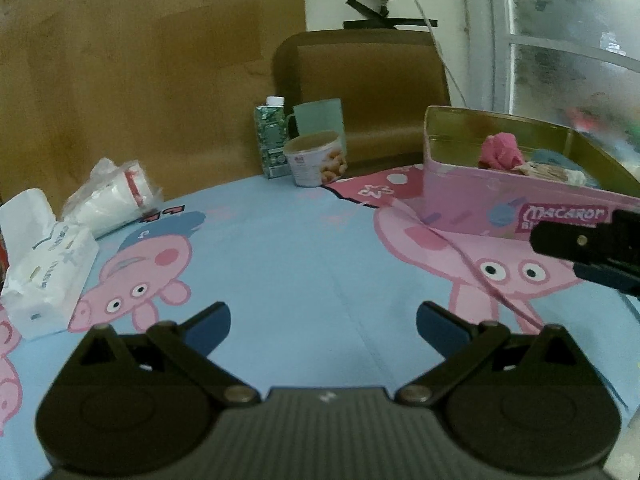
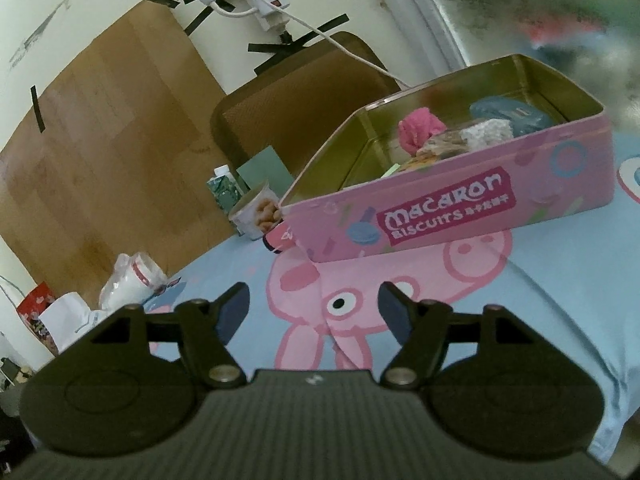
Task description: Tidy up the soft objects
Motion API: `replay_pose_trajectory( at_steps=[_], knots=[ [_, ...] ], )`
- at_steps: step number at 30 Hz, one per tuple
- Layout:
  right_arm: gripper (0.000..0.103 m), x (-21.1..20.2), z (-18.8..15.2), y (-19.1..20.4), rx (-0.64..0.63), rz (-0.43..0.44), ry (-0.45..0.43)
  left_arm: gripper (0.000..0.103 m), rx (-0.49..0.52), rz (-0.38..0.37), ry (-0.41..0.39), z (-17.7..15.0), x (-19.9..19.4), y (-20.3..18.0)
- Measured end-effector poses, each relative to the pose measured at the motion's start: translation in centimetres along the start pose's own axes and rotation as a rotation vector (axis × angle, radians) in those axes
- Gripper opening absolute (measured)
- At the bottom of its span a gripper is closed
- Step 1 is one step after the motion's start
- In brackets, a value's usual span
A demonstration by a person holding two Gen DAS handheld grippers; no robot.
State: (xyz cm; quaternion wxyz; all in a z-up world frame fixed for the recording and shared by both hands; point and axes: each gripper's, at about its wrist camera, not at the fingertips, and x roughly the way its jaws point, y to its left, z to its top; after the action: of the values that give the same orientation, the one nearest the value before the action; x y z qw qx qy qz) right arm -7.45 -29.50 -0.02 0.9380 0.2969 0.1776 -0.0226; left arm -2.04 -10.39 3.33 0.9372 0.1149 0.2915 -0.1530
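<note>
Light-blue cartoon-pig tablecloth (image 1: 304, 248) covers the work surface, backed by a brown cardboard panel (image 1: 132, 92) and a brown chair (image 1: 368, 92). The pink "Macaron Biscuits" tin (image 2: 452, 208), a lidless rectangular metal box with a gold inner wall, sits at the far right of the cloth. Inside it lie the soft objects: a crumpled pink cloth (image 2: 418, 128), a white knitted piece (image 2: 486, 132), a blue fabric item (image 2: 512, 114) toward the far end, and a beige item low against the near wall, too hidden to identify. Behind the tin's left end stand a round snack tub (image 1: 316, 158), a green carton (image 1: 272, 140) with a white cap, and a pale green cup (image 1: 320, 116). A tissue pack (image 1: 48, 276) and a crinkled plastic bag (image 1: 116, 196) lie at the left edge. The left gripper (image 1: 323, 326) and right gripper (image 2: 314, 312) both hover over bare cloth with jaws spread and nothing between them; the middle of the cloth is unobstructed.
</note>
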Motion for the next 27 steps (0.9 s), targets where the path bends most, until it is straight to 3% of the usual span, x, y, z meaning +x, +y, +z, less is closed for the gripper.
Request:
replay_pose_trajectory(
  at_steps=[15,27],
  knots=[
    [0.074,-0.2,0.0,-0.8,0.034,-0.007,-0.009,0.103,0.042,-0.031,0.011,-0.3,-0.3,-1.2],
    [0.074,-0.5,0.1,-1.4,0.054,-0.006,-0.018,0.103,0.046,-0.006,0.004,-0.1,-0.5,-1.6]
  ],
)
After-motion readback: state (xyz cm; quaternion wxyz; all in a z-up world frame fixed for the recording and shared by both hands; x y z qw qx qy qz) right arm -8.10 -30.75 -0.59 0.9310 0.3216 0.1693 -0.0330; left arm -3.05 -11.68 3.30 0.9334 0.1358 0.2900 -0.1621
